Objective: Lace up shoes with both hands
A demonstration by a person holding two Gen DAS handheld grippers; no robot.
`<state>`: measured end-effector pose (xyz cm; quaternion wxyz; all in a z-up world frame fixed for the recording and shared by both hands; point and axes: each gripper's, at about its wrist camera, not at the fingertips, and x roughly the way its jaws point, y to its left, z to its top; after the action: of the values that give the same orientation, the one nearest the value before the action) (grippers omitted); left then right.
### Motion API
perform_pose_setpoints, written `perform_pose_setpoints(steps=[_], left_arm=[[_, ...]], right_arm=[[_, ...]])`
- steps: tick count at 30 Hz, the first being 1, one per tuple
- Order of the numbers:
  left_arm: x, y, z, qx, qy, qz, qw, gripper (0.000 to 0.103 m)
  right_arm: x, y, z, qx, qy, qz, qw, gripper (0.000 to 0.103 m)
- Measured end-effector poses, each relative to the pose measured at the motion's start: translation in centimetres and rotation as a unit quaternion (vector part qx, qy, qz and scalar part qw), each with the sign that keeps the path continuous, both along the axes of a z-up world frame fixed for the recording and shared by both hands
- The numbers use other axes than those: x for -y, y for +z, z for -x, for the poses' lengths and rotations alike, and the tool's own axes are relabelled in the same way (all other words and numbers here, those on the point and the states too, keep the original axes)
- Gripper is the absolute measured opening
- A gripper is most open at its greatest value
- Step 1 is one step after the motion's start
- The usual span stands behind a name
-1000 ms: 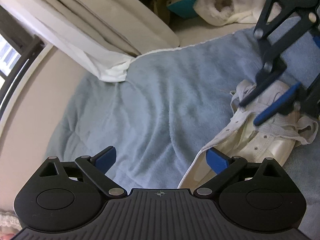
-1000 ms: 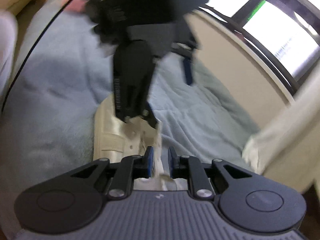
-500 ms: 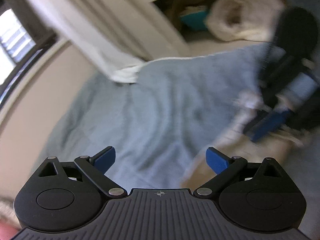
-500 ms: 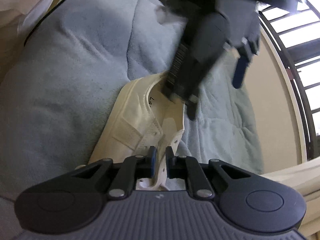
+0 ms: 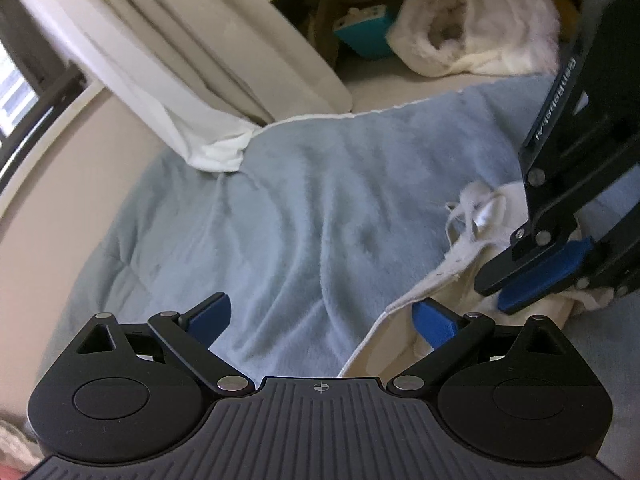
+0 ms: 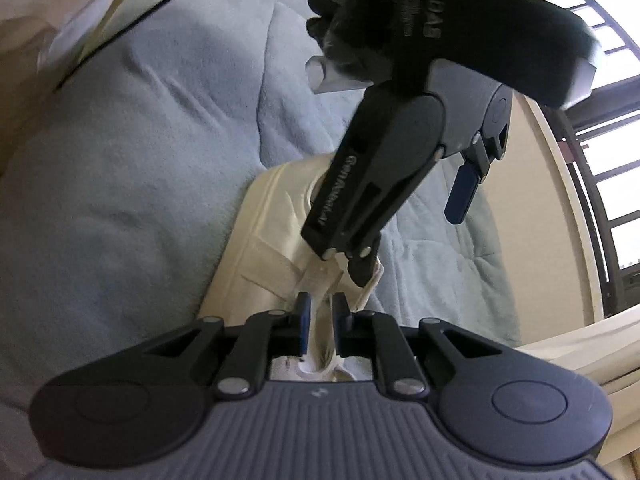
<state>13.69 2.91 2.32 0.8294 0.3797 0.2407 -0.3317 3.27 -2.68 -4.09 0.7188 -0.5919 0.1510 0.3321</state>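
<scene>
Lying cream canvas shoe [image 6: 272,236], fleecy blanket [image 5: 304,216]

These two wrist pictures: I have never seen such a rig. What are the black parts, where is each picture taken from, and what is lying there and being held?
There is no robot arm here. A person holds a black two-finger gripper with blue pads in each hand, and a fisheye camera on each one looks forward along its fingers.

In the left wrist picture, the left gripper fills the bottom edge, its fingers wide apart and holding nothing. The other black tool at the right is the right gripper, seen from outside.

In the right wrist picture, the right gripper is at the bottom, its fingers nearly closed on a strip of the cream shoe, apparently its tongue or an eyelet flap. The big black tool above is the left gripper.

The shoe lies on a light blue blanket, with its loose shoelace at its far end.
</scene>
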Motion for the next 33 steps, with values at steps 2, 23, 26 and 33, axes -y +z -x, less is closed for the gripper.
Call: perform_pose_setpoints(steps=[2,23,26,33], left_arm=[[-0.2,0.0,-0.2,-0.002,0.002,0.001,1.0,0.101],[-0.6,-0.2,-1.0,-0.006,0.013,0.011,0.9998,0.102],[-0.7,-0.4,-1.1,-0.007,0.014,0.01,0.9998,0.102],[-0.6,-0.5,-1.4,-0.006,0.014,0.012,0.9998,0.102]], right_arm=[[-0.2,0.0,-0.4,0.006,-0.002,-0.001,1.0,0.012],[-2.6,-0.1,-3.2,-0.013,-0.079,-0.002,0.997,0.016],[-2.2,0.7,-4.0,-0.054,-0.119,-0.035,0.991,0.015],[0.0,1.6,-4.6,-0.145,-0.175,-0.123,0.966,0.013]])
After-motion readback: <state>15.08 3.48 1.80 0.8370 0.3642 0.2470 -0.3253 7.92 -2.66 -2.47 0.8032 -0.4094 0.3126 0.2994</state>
